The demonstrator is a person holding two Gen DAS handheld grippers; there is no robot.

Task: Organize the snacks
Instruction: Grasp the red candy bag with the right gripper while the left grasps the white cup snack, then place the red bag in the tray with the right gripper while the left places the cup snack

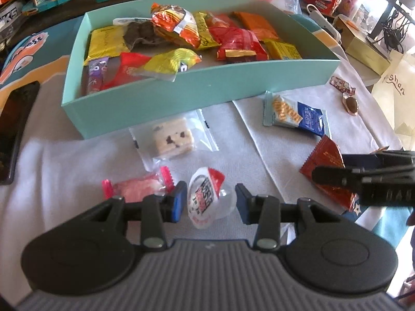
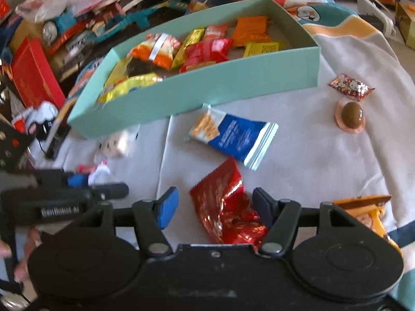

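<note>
Black left gripper point(image 1: 210, 202) — "GenRobot.AI".

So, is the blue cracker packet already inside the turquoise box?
No, the blue cracker packet lies on the white cloth in front of the turquoise box, outside its wall.

My red foil packet point(image 2: 228, 215) is crinkled and glossy. The jelly cup point(image 1: 207, 197) is clear, shiny plastic with a printed film lid. The teal box point(image 1: 197, 90) looks like matt, smooth card. A soft matt cloth point(image 2: 311, 155) covers the worktop. My pads point(image 2: 166, 207) are matt blue.
</note>
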